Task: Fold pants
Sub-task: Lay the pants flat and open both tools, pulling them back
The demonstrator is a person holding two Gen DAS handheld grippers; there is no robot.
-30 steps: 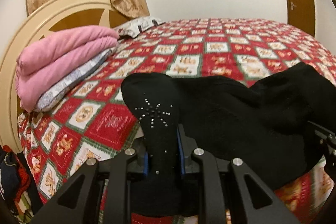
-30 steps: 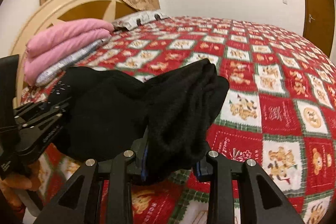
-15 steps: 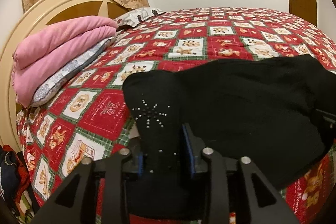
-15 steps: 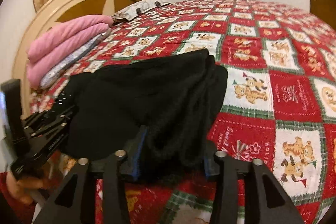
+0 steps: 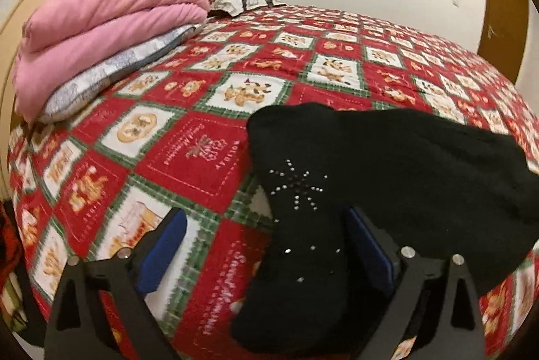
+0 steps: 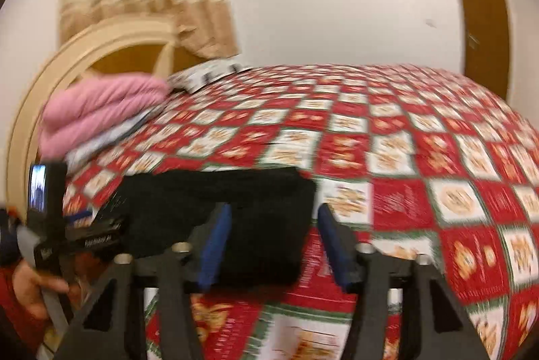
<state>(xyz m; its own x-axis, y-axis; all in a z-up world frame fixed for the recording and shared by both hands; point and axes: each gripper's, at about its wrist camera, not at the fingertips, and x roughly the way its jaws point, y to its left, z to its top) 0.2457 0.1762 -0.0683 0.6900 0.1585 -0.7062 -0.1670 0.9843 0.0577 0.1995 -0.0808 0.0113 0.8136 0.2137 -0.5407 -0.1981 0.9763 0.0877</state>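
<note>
Both of my claws gripped the black pants (image 5: 387,178) a second ago; since then the cloth has dropped out of the air and now lies flat on the red patchwork bedspread (image 5: 188,154). My left claw (image 5: 266,245) has just been opening and now stands wide apart, with the studded corner of the pants lying loose between the pads, close against the right-hand pad and pressed by neither. My right claw (image 6: 274,242) also stands apart; its jaws have narrowed a little in the last half second, but the pads sit clear of the cloth, which lies just ahead of them, and this view is smeared by motion.

What the next move turns on, I judge, is how the bundle lies: its long axis runs across in front of me from one claw to the other, with the near edge at the lip of the bed. My left claw is nearer the studded end, my right nearer the squared-off end.

The pants look thick, matte and soft, folded into a compact dark block with a starburst of small studs.
</note>
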